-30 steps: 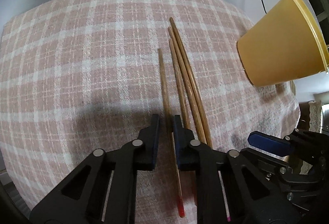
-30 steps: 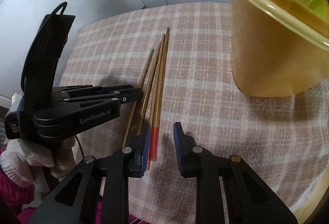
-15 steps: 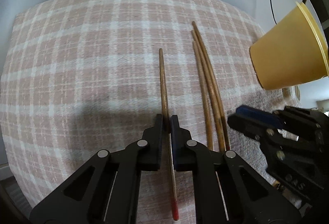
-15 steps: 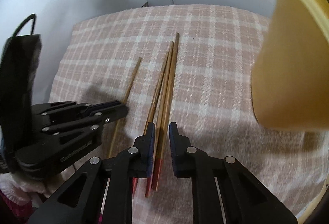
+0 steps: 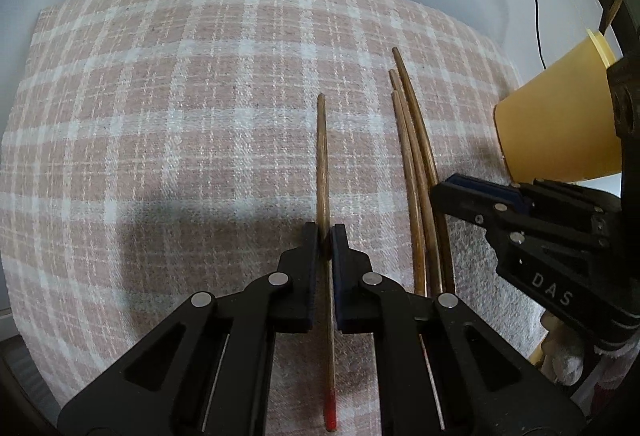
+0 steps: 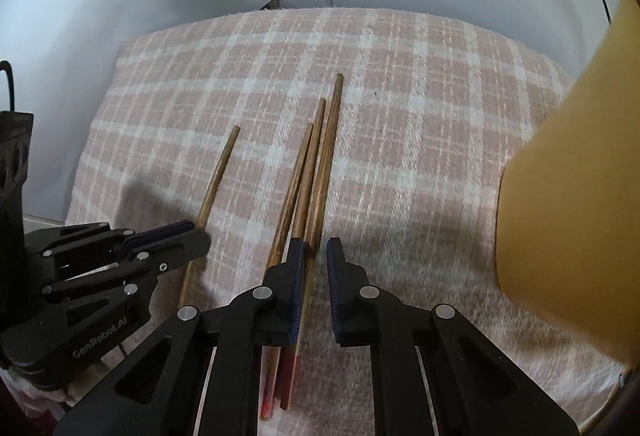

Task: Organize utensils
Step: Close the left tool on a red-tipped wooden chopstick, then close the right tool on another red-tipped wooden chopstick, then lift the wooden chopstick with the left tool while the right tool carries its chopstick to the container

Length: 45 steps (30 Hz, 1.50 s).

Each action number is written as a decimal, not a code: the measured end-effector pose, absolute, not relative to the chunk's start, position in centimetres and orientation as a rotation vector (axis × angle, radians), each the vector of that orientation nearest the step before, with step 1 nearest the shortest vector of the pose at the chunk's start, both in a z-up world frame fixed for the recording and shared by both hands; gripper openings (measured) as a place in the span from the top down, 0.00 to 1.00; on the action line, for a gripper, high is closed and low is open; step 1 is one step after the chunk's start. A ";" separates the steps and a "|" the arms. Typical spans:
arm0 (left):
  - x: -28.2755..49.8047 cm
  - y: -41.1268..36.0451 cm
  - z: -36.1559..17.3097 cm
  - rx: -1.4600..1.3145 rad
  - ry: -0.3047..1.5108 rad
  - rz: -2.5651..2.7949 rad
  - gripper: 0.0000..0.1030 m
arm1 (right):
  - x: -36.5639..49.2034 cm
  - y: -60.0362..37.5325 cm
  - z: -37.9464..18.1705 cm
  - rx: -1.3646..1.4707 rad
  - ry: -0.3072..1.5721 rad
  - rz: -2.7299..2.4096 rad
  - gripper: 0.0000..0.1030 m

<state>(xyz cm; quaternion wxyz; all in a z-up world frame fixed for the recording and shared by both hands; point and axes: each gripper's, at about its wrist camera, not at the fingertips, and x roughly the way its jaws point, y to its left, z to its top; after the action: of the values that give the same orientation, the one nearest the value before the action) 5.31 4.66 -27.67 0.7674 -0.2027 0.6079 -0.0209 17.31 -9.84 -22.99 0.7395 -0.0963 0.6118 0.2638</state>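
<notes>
The left gripper (image 5: 325, 236) was clenched on a lone chopstick (image 5: 322, 155), apart from three others (image 6: 316, 171) on the checked cloth (image 5: 160, 115). The right gripper (image 6: 312, 256) had just been closing over those three, not yet gripping. Bare cloth lay leftward; the yellow cup (image 5: 560, 123) stood by the right edge.
</notes>
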 end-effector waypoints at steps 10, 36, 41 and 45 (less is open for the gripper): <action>7.1 6.1 -26.8 -0.438 1.315 -0.044 0.94 | 19.6 -8.4 -23.0 -0.200 1.382 0.554 0.90; 18.7 11.1 -24.1 -0.479 1.299 -0.022 0.97 | 24.6 -5.3 -23.7 -0.215 1.412 0.513 0.96; 18.6 12.6 -22.5 -0.506 1.262 -0.012 0.97 | 23.3 -5.6 -22.0 -0.178 1.382 0.553 0.96; 17.5 13.1 -20.4 -0.516 1.223 -0.009 0.97 | 21.7 -6.2 -20.1 -0.154 1.346 0.594 0.96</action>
<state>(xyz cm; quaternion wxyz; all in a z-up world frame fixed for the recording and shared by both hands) 17.54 13.09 -20.37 0.7876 -0.2397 0.5677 -0.0042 21.65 -6.21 -20.09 0.7386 -0.0702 0.6133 0.2708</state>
